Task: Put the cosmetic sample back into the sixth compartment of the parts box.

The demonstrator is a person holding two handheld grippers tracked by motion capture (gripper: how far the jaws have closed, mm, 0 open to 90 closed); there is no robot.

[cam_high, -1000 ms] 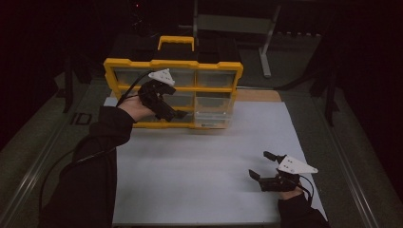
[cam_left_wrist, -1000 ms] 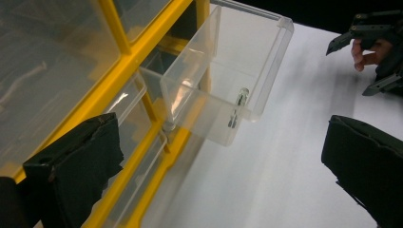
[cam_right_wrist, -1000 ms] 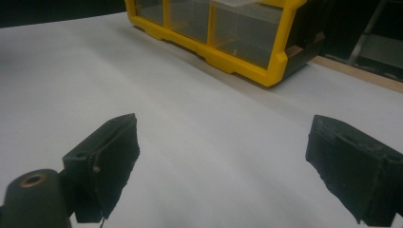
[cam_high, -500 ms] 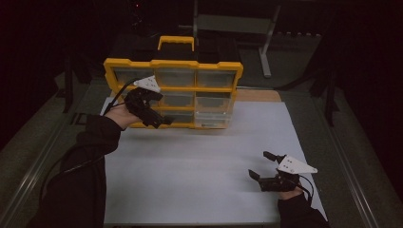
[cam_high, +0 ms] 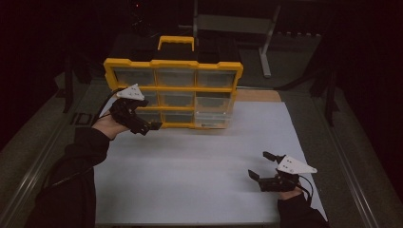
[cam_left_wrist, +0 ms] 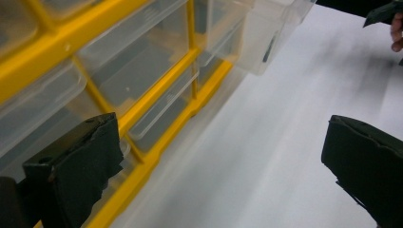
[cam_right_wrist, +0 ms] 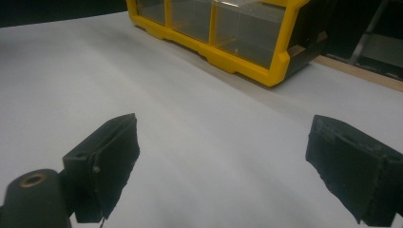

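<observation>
Yellow drawer organiser (cam_high: 173, 92): stood upright at the far edge of the white-covered desk (cam_high: 209, 166), roughly at 12 o'clock in the high view, carry handle on top. Its long axis runs from 9 to 3 o'clock. Three rows of clear drawers are seen; in the bottom row one clear drawer (cam_high: 213, 116) at the right appears pulled partly out toward the near side. In the left claw's own view that drawer (cam_left_wrist: 266, 33) is seen protruding past the yellow frame.

Left claw (cam_high: 142, 124): held just in front of the organiser's lower left corner, jaws wide apart, nothing between them. From it, the protruding drawer lies toward 3 o'clock, along the cabinet's front face. In the left gripper view the yellow frame is seen close beside the left-hand jaw; contact cannot be told.

Right claw (cam_high: 266, 170): low over the desk at about 5 o'clock, well apart from the organiser, jaws wide, empty. The organiser lies toward 11 o'clock from it.

Judgement: the left claw is much nearer; any drawer move would probably fall to it, approached sideways along the front.
</observation>
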